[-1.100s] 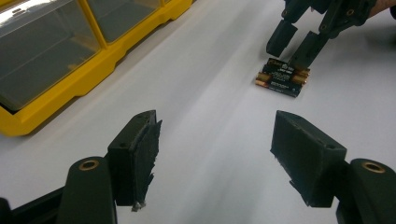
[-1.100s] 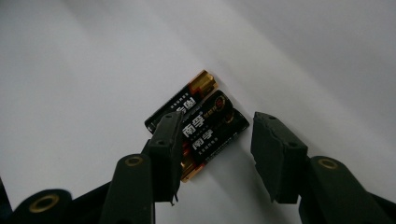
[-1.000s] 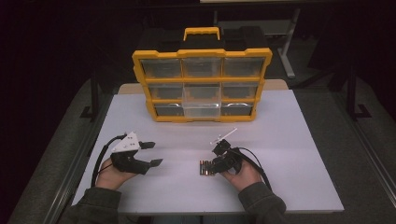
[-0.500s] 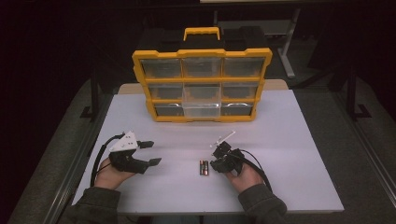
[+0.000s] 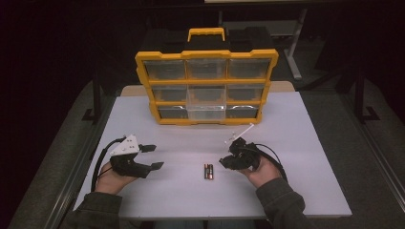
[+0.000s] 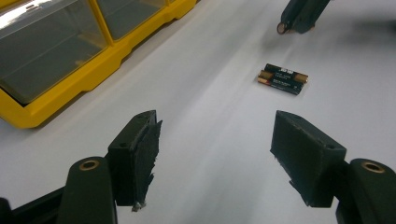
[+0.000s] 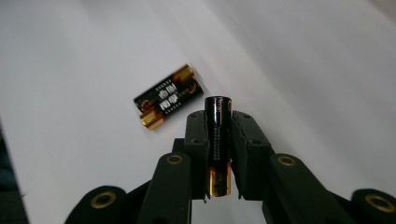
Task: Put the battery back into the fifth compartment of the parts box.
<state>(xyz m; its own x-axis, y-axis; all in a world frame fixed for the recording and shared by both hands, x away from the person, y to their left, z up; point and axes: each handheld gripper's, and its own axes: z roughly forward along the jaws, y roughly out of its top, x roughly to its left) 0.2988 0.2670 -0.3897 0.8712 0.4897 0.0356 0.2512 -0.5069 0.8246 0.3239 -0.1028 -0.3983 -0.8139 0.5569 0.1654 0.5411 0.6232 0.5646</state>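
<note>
Two black-and-gold batteries (image 5: 208, 171) lie side by side on the white table, ahead of my left gripper (image 6: 282, 78) and just beyond my right one (image 7: 168, 96). My right gripper (image 5: 225, 162) hovers slightly right of them. Its jaws have just been closing and now clamp a third battery (image 7: 218, 140) lengthwise between the pads, gold end toward the camera, so the right gripper (image 7: 218, 116) is shut on it. My left gripper (image 5: 152, 156) rests at the table's left, open, with nothing between its jaws (image 6: 224, 144). In the left gripper view, the right gripper (image 6: 301, 14) shows at the top.
A yellow organizer case (image 5: 207, 86) with clear drawers stands upright at the back middle of the table; its lower corner (image 6: 70, 46) is near my left gripper. The white tabletop (image 5: 296, 143) has dark floor around its edges.
My right gripper has closed on one battery from the group and drawn it up and to the right, leaving two on the table. The left gripper has stayed put.
</note>
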